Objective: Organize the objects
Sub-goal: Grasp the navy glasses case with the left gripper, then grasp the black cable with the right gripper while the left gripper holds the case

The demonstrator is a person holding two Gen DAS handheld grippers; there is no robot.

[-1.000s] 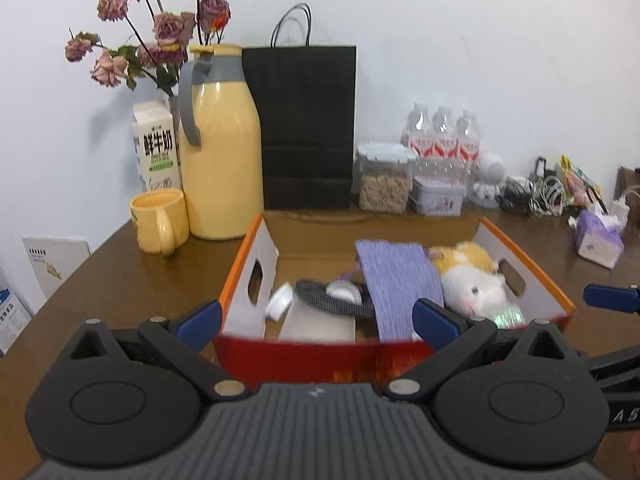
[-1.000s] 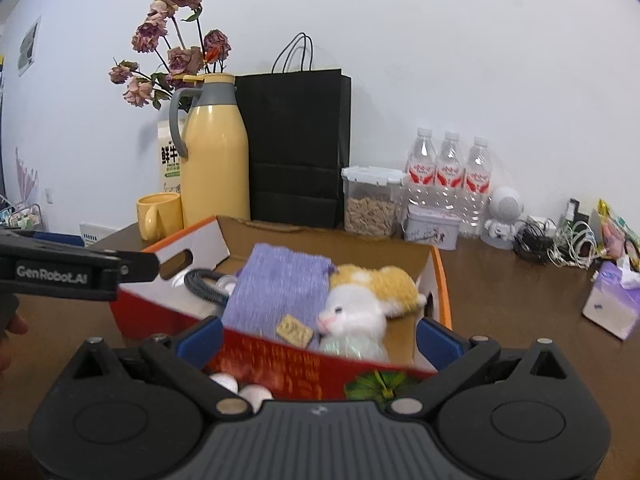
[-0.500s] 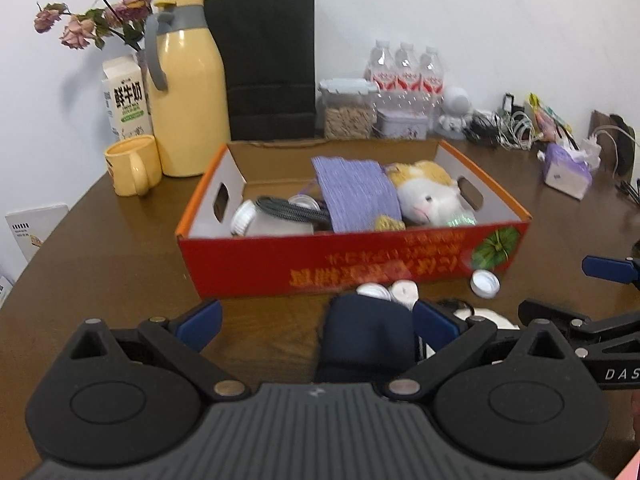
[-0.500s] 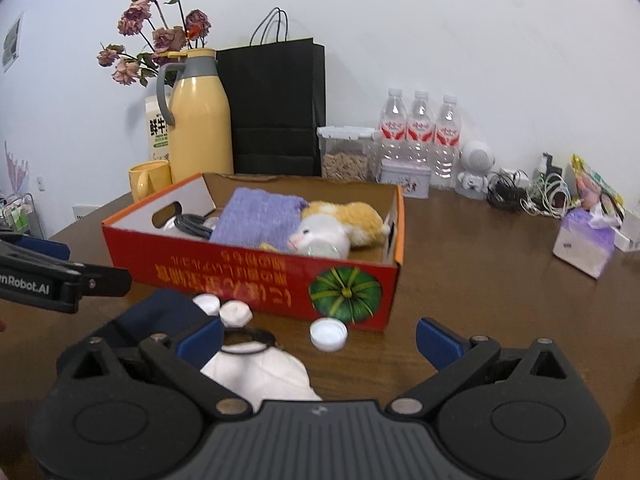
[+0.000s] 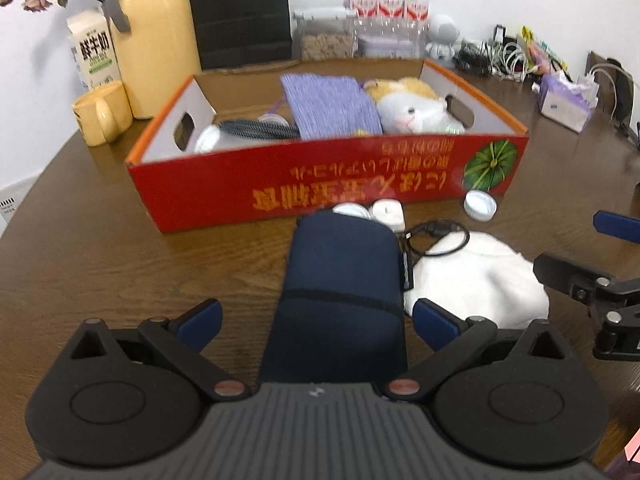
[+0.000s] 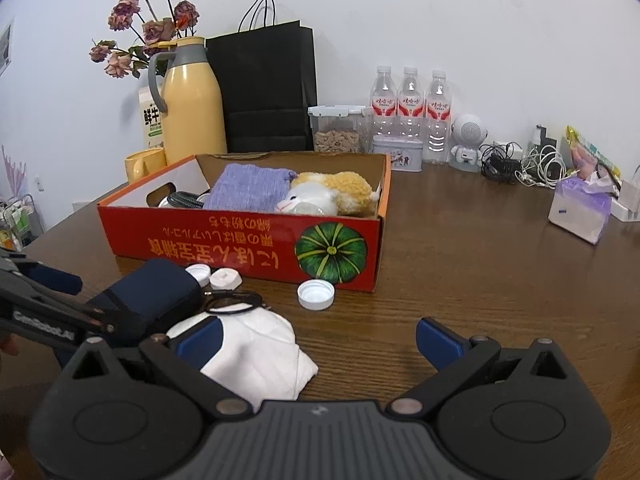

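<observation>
Navy pouch (image 5: 340, 292) lies on the wooden surface (image 5: 120, 264), near side of the red box (image 5: 320, 184), between the spread fingers of our left hand-held gripper (image 5: 316, 316). Our right hand-held gripper (image 6: 318, 338), also spread, hovers by the white cloth (image 6: 264, 356). We judge a centred, square pinch best before lifting boxward.
</observation>
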